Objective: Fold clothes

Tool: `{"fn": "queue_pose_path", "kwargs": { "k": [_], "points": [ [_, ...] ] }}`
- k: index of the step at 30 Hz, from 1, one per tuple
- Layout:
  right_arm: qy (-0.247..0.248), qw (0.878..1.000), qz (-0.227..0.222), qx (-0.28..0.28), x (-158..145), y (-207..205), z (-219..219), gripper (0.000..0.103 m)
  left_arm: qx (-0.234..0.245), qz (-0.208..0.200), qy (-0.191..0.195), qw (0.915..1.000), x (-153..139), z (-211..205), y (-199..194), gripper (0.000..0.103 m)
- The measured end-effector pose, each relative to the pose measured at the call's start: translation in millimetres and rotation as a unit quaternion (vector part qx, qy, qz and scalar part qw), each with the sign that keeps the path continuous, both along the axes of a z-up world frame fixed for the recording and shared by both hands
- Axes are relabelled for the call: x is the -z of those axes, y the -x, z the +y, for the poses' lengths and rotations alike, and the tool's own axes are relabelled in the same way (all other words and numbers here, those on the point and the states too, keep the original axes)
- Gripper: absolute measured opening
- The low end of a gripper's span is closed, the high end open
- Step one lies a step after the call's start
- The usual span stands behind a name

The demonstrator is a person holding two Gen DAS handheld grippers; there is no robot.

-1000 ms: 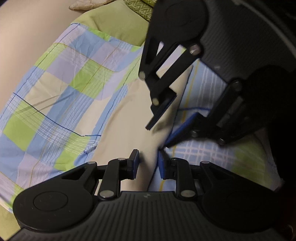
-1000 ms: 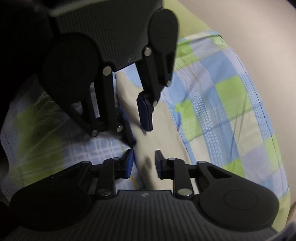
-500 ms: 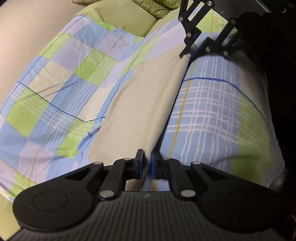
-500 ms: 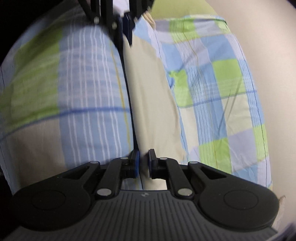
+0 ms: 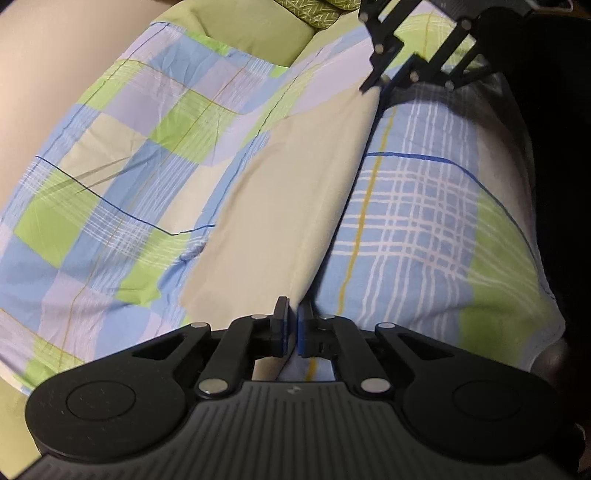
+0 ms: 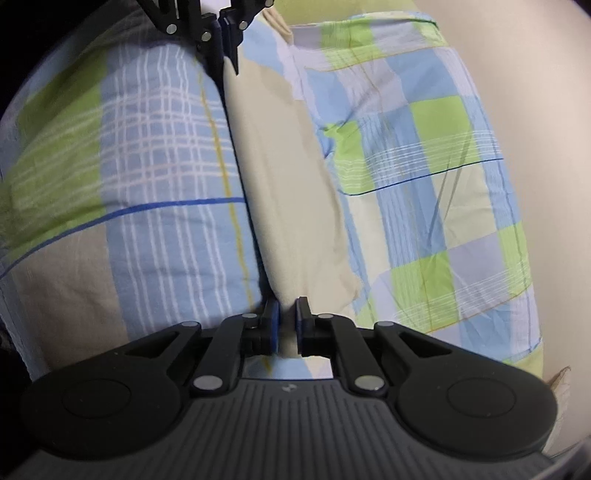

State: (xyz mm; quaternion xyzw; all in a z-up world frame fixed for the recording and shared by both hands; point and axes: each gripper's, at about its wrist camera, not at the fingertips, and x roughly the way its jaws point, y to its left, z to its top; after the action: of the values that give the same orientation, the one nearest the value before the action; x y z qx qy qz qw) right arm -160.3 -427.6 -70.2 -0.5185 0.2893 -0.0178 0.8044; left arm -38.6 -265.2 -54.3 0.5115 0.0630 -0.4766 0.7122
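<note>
A checked cloth in blue, green, lilac and cream lies spread on a surface, with one edge lifted into a taut ridge. My left gripper is shut on the near end of that raised cloth edge. My right gripper is shut on the far end in the left wrist view. In the right wrist view my right gripper pinches the edge of the cloth, and the left gripper holds the other end at top.
A plain beige surface lies beyond the cloth on one side. A green pillow and a patterned green cushion sit at the far end. The other side is dark.
Both grippers closed on the cloth edge and moved apart along it. The edge is now stretched into a long taut ridge between them.
</note>
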Motion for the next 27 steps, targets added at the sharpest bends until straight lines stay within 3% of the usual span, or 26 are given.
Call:
{"fn": "queue_pose_path", "kwargs": {
  "k": [5,7,11,14,17,20,27],
  "points": [
    [-0.021,1.000,0.006,-0.001,11.8,7.9,3.5,0.006,-0.004,0.002,-0.005,1.0000,6.3,0.4,4.6,0.001],
    [-0.014,1.000,-0.002,-0.004,16.6,12.7,5.4,0.008,-0.010,0.011,-0.005,0.9999,-0.1,1.6,3.4,0.005],
    [-0.108,0.992,-0.029,0.050,-6.9,23.4,-11.5,0.011,-0.033,0.086,0.023,0.9955,-23.5,20.6,-3.8,0.010],
    [-0.186,0.976,-0.058,0.100,-18.2,38.6,-28.1,0.011,-0.045,0.126,0.054,0.9896,-41.8,31.5,-5.2,0.010],
    [-0.269,0.948,-0.095,0.142,-22.1,48.6,-46.7,0.016,-0.043,0.136,0.081,0.9865,-62.7,21.0,-6.4,0.011],
    [-0.349,0.910,-0.131,0.183,-26.1,58.5,-65.2,0.023,-0.027,0.142,0.098,0.9846,-75.6,-11.8,-11.9,0.012],
    [-0.533,0.794,-0.182,0.228,-22.7,51.0,-114.5,0.023,0.019,0.141,0.094,0.9853,-68.6,-117.8,-26.8,0.013]
  ]
}}
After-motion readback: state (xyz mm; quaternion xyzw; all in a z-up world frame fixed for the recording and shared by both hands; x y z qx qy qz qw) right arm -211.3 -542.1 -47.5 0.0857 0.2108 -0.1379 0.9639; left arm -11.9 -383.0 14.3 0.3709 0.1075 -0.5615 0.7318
